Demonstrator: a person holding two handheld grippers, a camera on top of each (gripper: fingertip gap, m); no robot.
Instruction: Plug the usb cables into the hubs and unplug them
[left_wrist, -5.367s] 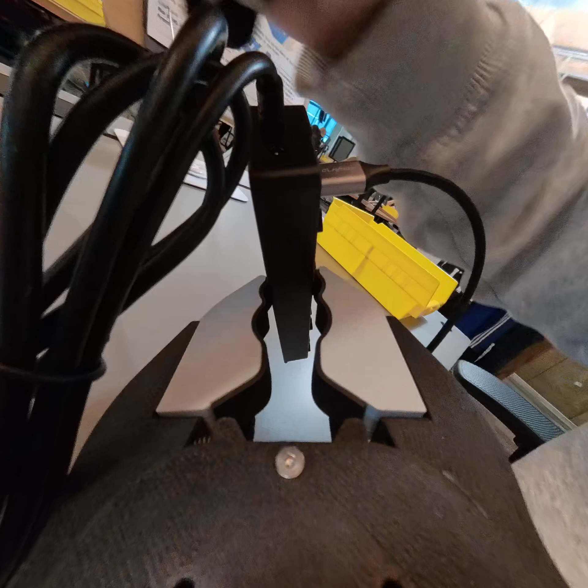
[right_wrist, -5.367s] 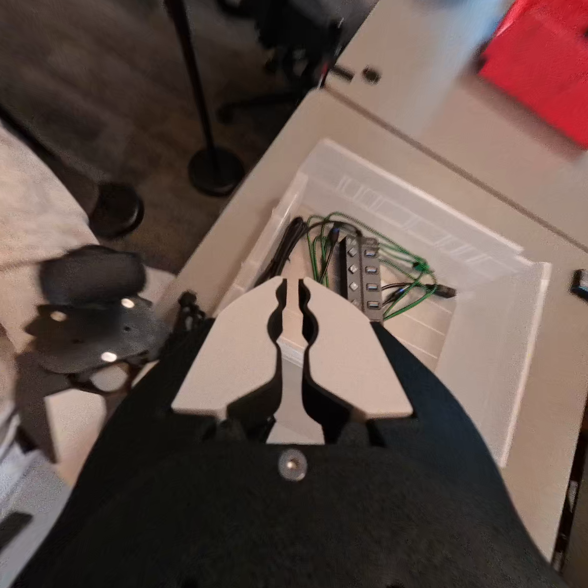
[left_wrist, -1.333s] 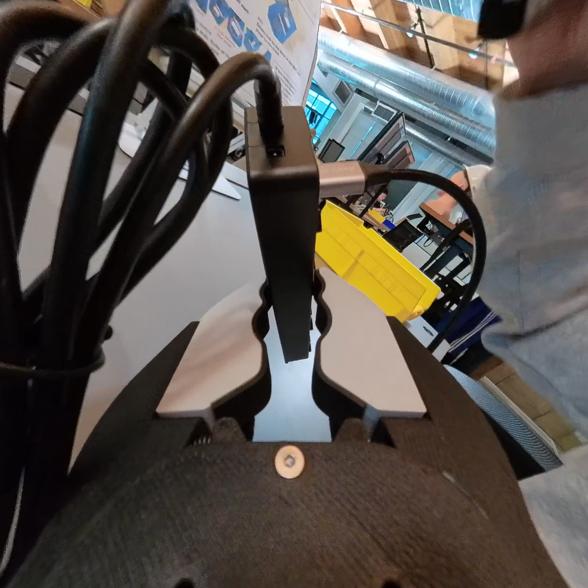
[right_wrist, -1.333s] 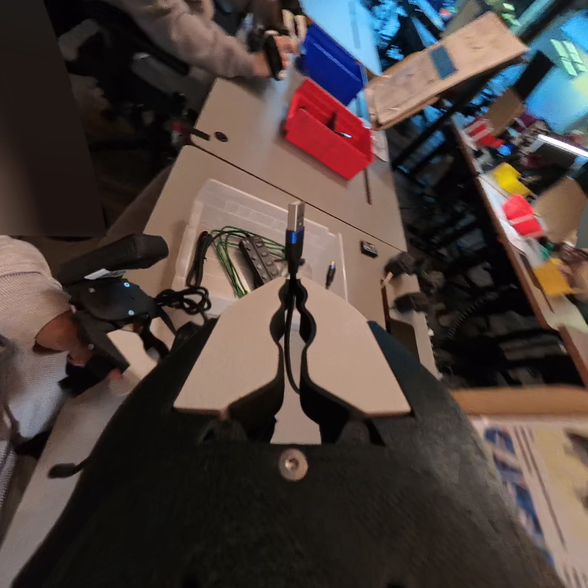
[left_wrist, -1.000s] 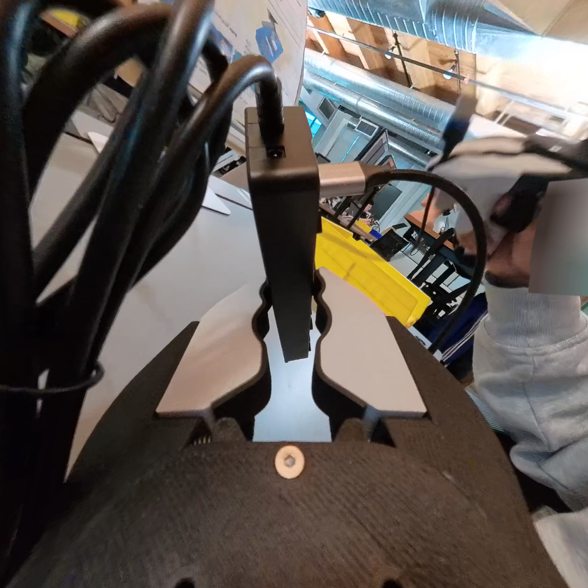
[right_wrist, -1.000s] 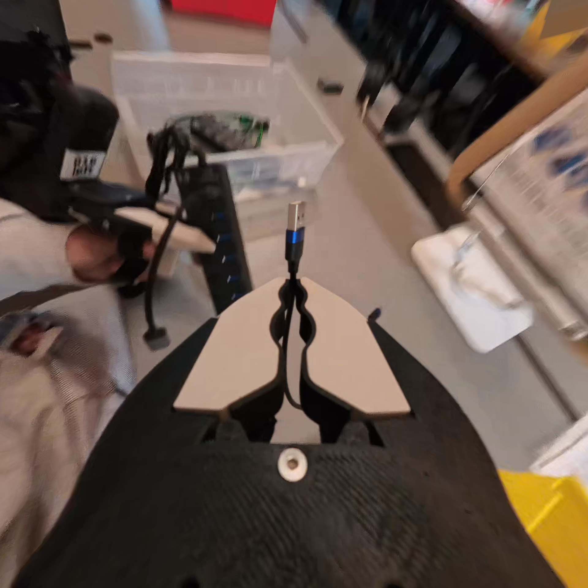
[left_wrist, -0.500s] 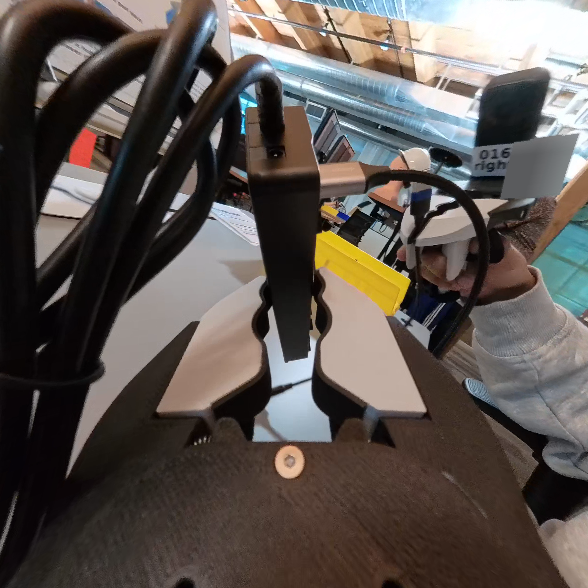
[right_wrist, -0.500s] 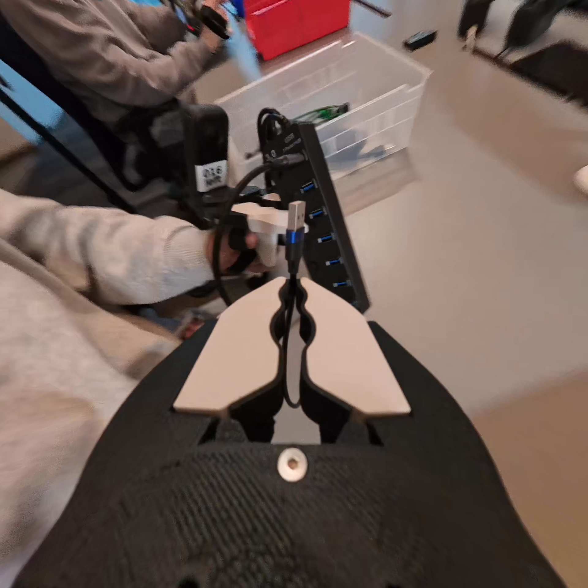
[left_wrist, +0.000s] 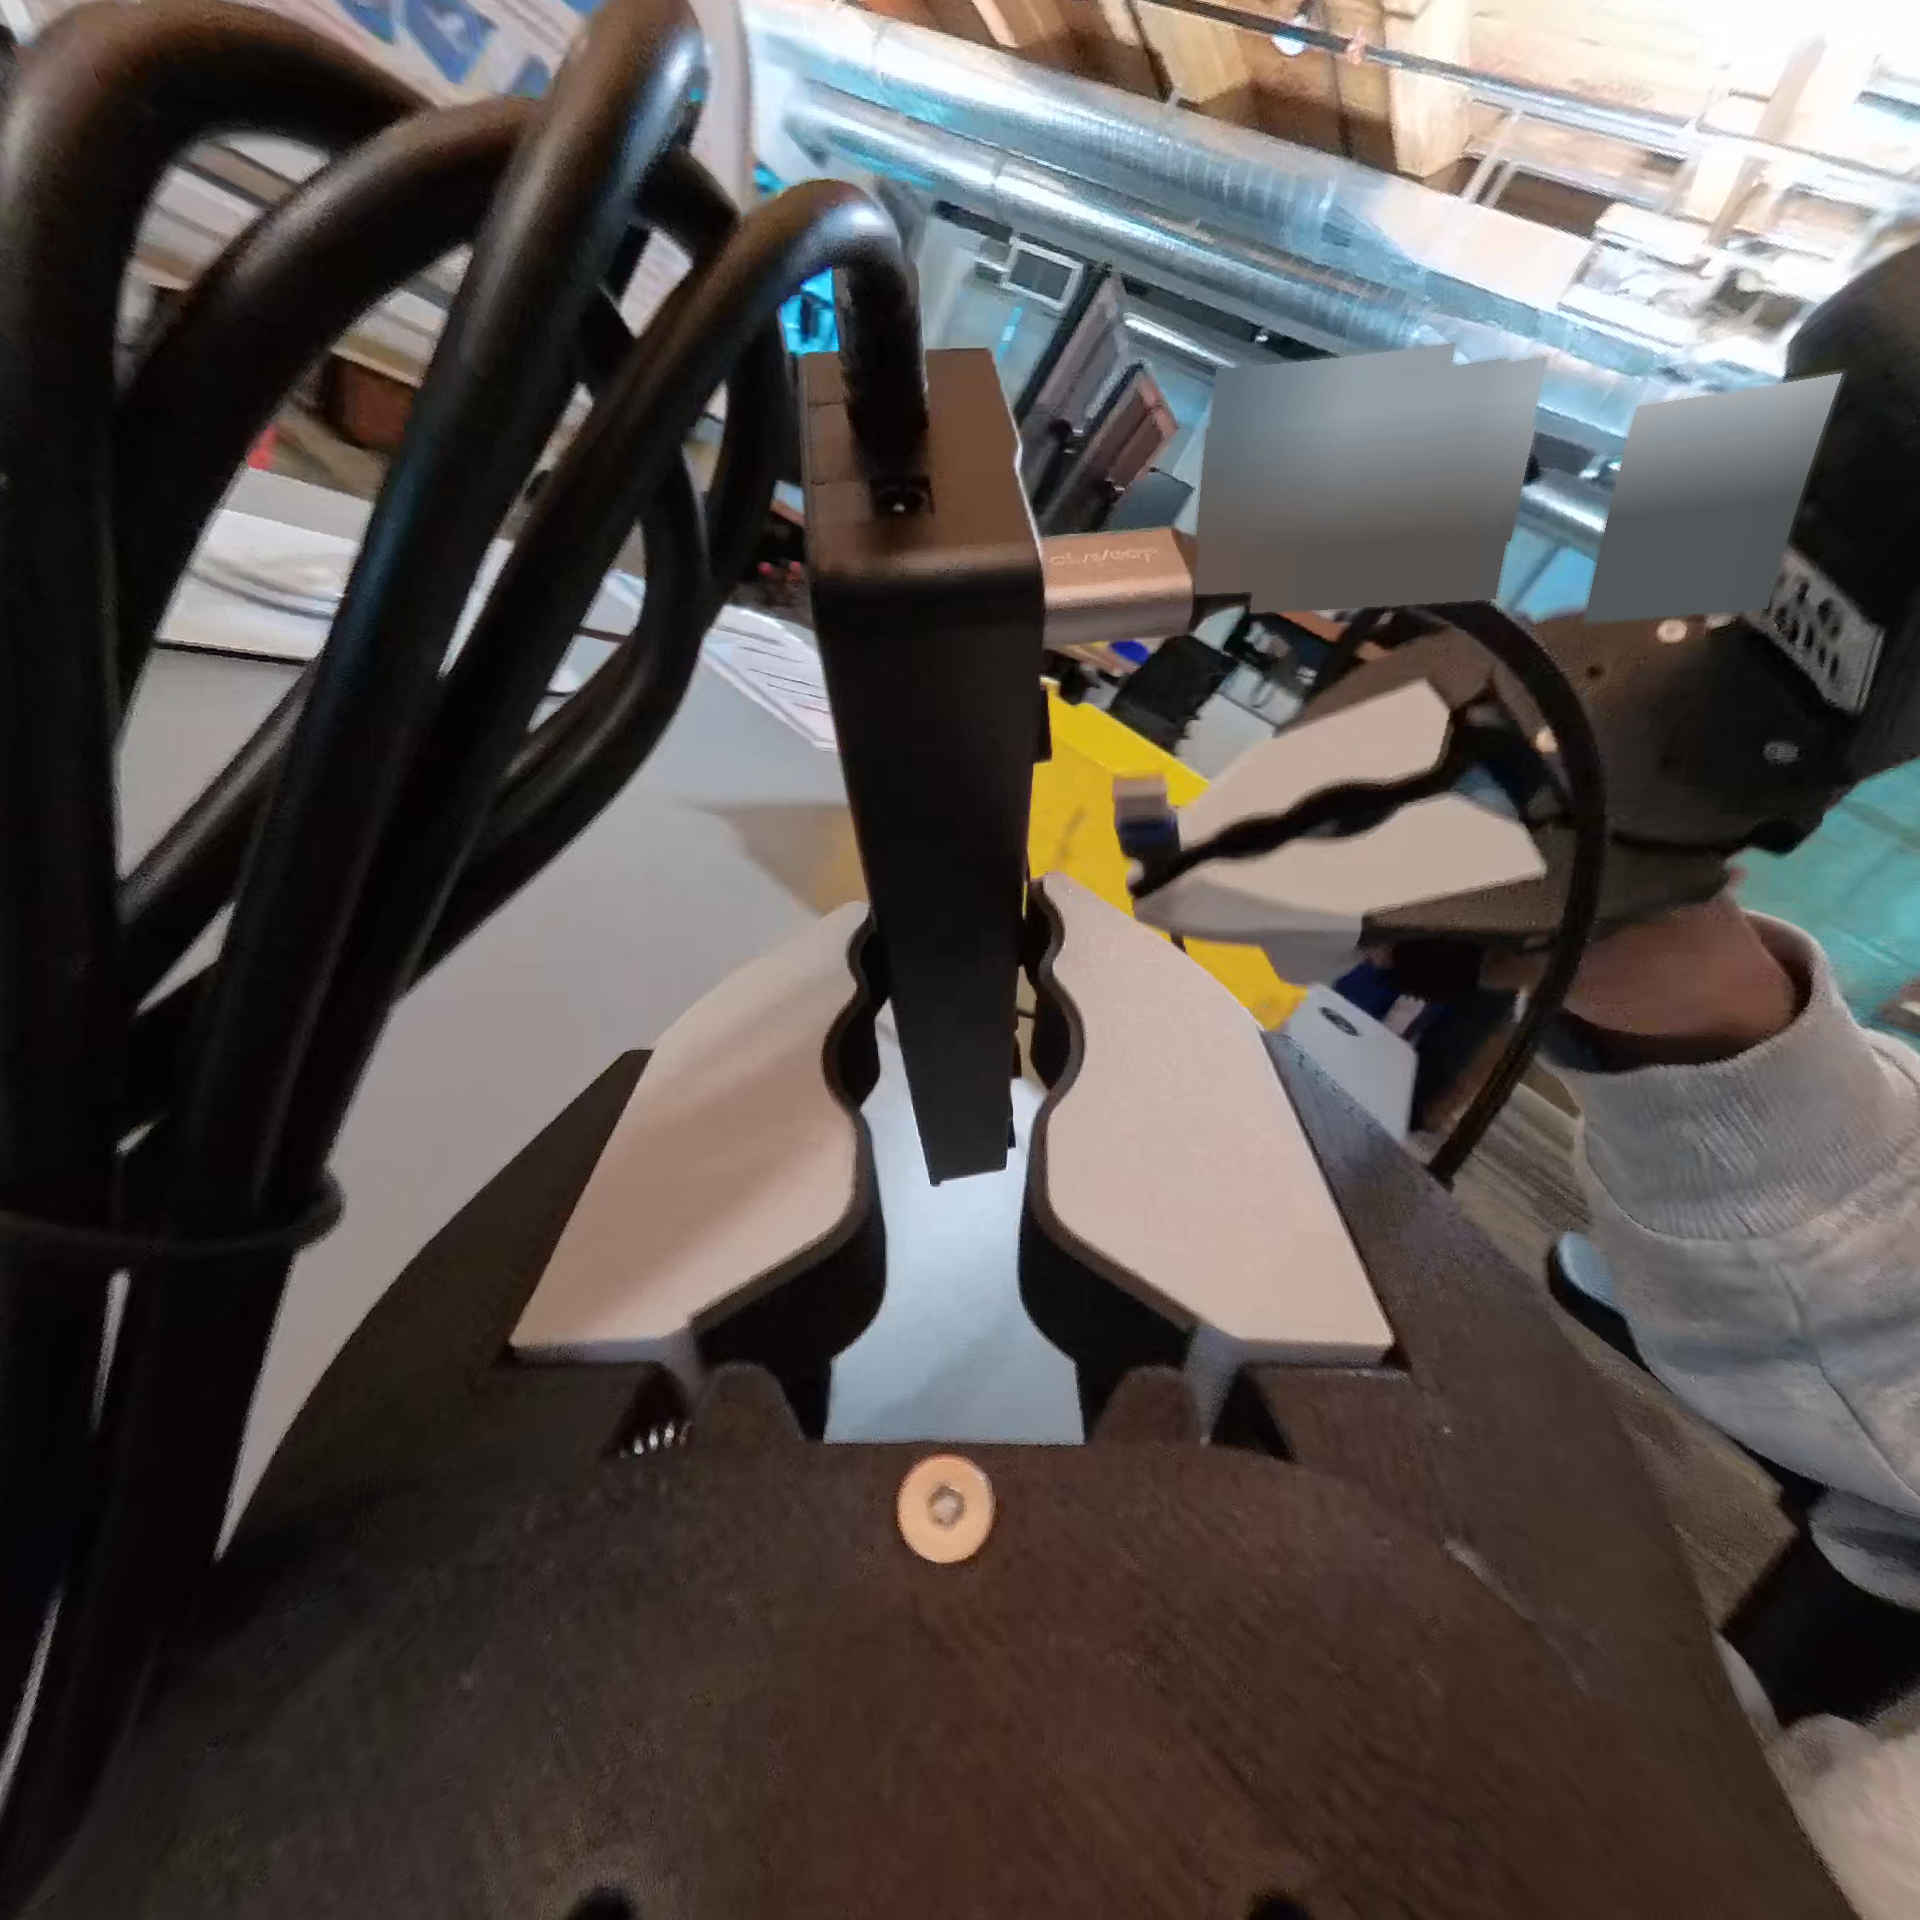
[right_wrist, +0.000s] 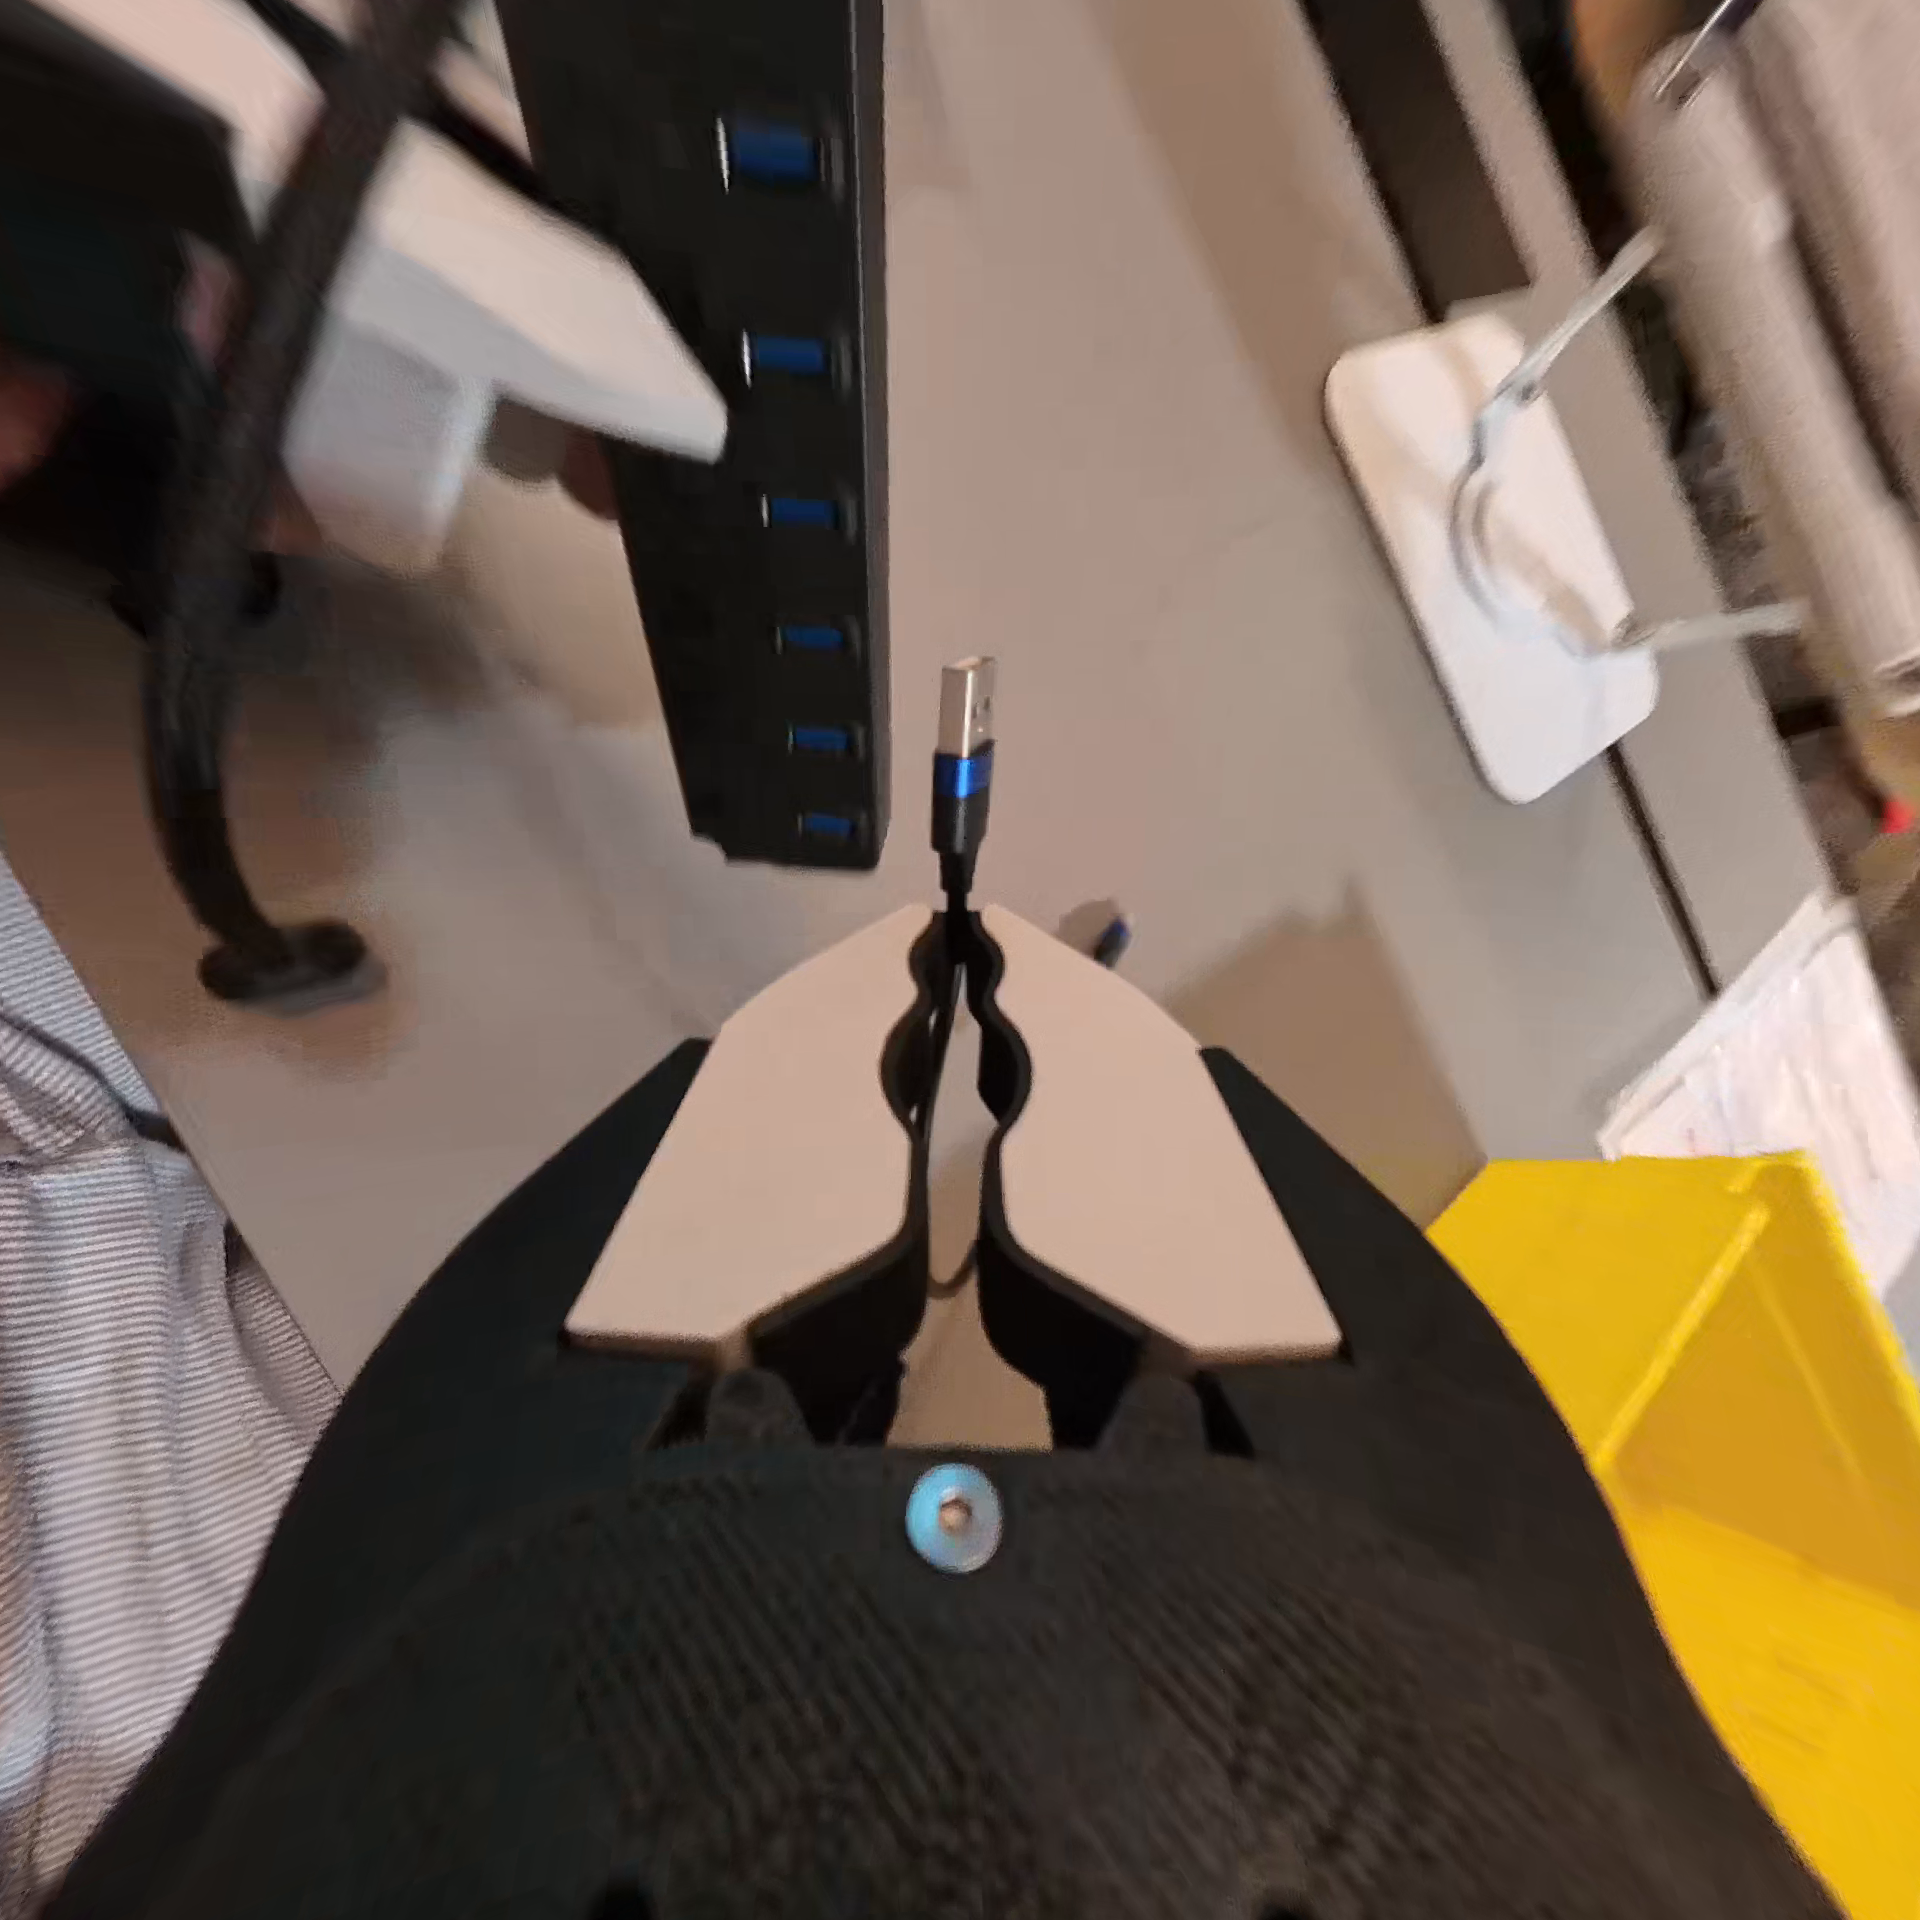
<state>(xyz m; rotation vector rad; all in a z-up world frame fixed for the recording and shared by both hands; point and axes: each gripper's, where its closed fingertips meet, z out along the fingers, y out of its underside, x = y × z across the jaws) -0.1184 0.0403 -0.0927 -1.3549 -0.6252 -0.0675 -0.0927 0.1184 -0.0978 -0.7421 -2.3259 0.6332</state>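
My left gripper (left_wrist: 951, 914) is shut on a long black USB hub (left_wrist: 925, 707) and holds it upright above the table. A grey plug (left_wrist: 1117, 584) sits in the hub's right side near the top, and a thick black cable (left_wrist: 873, 312) leaves its top end. My right gripper (right_wrist: 958, 909) is shut on a thin black USB cable (right_wrist: 961, 821), whose silver and blue plug (right_wrist: 964, 707) sticks out forward. The hub (right_wrist: 769, 436) with its row of blue ports is just left of the plug. The right gripper also shows in the left wrist view (left_wrist: 1143, 883), close to the hub's right side.
A coil of thick black cable (left_wrist: 260, 675) hangs at the left. A yellow bin (right_wrist: 1704, 1455) stands at the lower right, also behind the hub in the left view (left_wrist: 1091, 769). A white stand base (right_wrist: 1486, 551) is on the grey table (right_wrist: 1143, 416). Another plug (right_wrist: 1096, 930) lies by my right fingertips. The left gripper's tips are roughly 9 cm from the right gripper's. Both grippers' tips are roughly 40 cm from the white stand base (right_wrist: 1486, 551).
My right gripper has swung in close to the hub, with the plug now beside the lower ports. The left gripper keeps hold of the hub, and its view has tilted slightly.
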